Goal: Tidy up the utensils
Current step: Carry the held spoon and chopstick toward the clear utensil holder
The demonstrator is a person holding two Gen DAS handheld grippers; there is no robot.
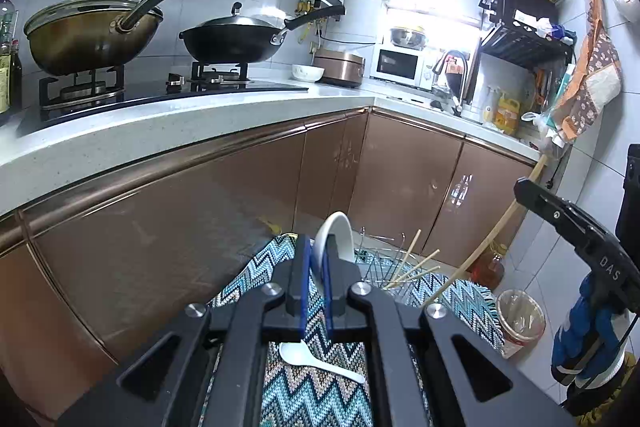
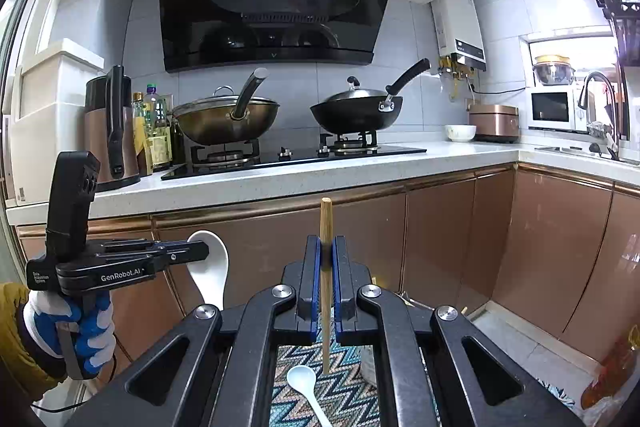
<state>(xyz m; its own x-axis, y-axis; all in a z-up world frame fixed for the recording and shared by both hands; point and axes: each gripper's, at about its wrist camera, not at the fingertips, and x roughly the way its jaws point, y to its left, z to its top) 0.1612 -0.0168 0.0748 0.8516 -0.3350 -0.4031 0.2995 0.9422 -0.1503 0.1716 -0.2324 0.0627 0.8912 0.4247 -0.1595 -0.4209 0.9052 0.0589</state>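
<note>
While two woks (image 2: 228,121) stand on the stove, one zigzag cloth (image 1: 316,395) carries one wire rack (image 1: 384,263) and one white spoon (image 1: 316,361). Left gripper (image 1: 318,259) clamps a second white spoon (image 1: 334,237); right gripper (image 2: 326,267) clamps one wooden chopstick (image 2: 326,291).

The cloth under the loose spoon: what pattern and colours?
The cloth has a zigzag chevron pattern in teal, blue, white and tan, clearest in the left wrist view.

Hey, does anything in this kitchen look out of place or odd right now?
One white ceramic spoon lies loose on the blue zigzag-patterned cloth, apart from the wire rack holding wooden chopsticks. No spills or damage are visible.
</note>
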